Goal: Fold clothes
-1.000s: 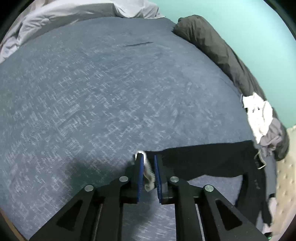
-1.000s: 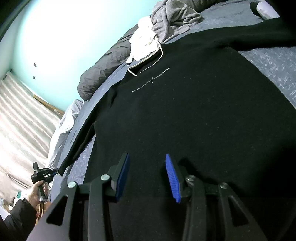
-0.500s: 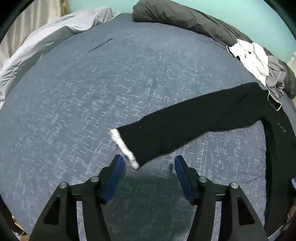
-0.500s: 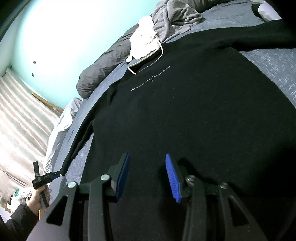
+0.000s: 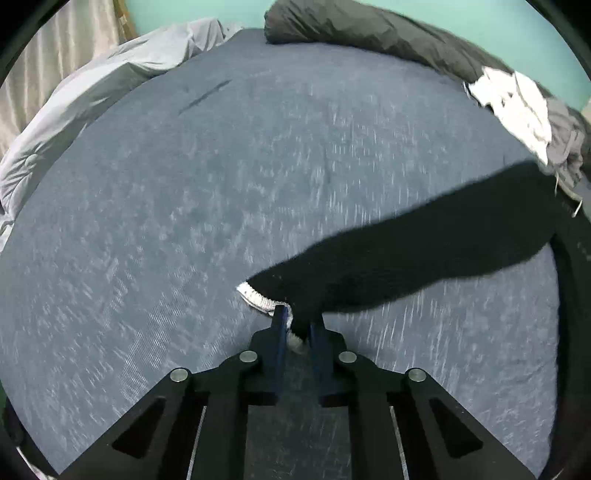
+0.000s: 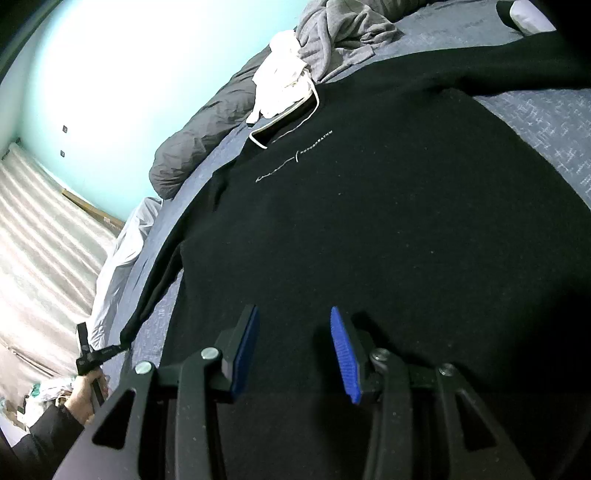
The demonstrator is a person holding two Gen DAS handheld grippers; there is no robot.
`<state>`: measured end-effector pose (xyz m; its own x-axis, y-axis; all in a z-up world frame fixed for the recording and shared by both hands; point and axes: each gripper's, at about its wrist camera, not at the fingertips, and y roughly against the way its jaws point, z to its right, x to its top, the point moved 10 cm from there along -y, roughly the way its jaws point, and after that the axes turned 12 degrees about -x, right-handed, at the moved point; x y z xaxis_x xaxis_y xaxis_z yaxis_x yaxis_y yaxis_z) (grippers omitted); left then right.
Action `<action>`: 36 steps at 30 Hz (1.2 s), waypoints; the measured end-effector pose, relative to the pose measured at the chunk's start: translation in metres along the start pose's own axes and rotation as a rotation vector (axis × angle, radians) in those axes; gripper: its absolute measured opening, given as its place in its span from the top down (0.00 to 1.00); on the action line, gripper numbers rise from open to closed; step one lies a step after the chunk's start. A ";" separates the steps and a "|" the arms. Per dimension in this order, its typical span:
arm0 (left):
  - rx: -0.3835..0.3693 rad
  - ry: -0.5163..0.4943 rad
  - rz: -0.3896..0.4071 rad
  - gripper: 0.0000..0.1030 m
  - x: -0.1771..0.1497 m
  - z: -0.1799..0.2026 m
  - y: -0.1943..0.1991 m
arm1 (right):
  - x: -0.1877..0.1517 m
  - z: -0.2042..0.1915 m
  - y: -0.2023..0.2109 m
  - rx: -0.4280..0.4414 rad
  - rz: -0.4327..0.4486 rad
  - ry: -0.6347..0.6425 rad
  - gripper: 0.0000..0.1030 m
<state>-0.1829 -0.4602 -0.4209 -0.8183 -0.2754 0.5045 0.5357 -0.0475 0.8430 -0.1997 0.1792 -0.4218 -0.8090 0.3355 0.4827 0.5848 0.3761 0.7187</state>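
A black sweatshirt (image 6: 388, 229) with small white chest lettering lies spread on the blue bed cover (image 5: 184, 221). Its left sleeve (image 5: 424, 254) stretches across the cover in the left wrist view and ends in a white-trimmed cuff (image 5: 258, 297). My left gripper (image 5: 297, 321) is shut on that cuff, just above the cover. It also shows far left in the right wrist view (image 6: 107, 352), at the sleeve end. My right gripper (image 6: 293, 332) is open and empty, hovering low over the sweatshirt's lower body.
A rolled dark grey duvet (image 5: 369, 33) lies along the far edge by the teal wall. A white garment (image 5: 517, 103) and a grey garment (image 6: 340, 33) are piled beside the sweatshirt's collar. A light grey blanket (image 5: 92, 96) lies at the bed's left side, by curtains.
My left gripper let go of the cuff and opened half a second ago, then closed on the cuff again. The right gripper has stayed still and open.
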 end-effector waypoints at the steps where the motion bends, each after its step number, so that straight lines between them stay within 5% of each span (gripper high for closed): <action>1: -0.009 0.009 0.011 0.89 0.007 -0.002 0.003 | 0.001 -0.001 0.001 -0.001 0.005 0.006 0.60; 9: -0.127 0.222 0.038 0.89 0.052 -0.033 -0.009 | -0.001 -0.007 0.000 -0.028 0.011 0.055 0.60; 15: -0.094 0.351 0.079 0.89 0.061 -0.068 -0.014 | -0.002 -0.010 -0.003 -0.033 0.008 0.070 0.60; 17: -0.133 0.378 0.112 0.88 0.062 -0.069 -0.012 | -0.003 -0.011 -0.004 -0.035 0.007 0.074 0.60; 19: -0.171 0.378 0.127 0.84 0.061 -0.065 -0.012 | -0.003 -0.012 -0.005 -0.036 0.005 0.078 0.60; 21: -0.199 0.360 0.125 0.59 0.057 -0.058 -0.012 | -0.004 -0.013 -0.007 -0.038 0.003 0.082 0.60; 23: -0.209 0.354 0.143 0.49 0.052 -0.054 -0.008 | -0.004 -0.013 -0.006 -0.036 0.004 0.083 0.60; 36: -0.154 0.270 0.139 0.49 0.029 -0.042 0.006 | -0.004 -0.012 -0.004 -0.038 0.004 0.071 0.60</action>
<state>-0.1947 -0.5090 -0.4087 -0.6617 -0.5326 0.5277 0.6804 -0.1308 0.7211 -0.1997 0.1658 -0.4209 -0.8095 0.2744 0.5191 0.5867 0.3416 0.7343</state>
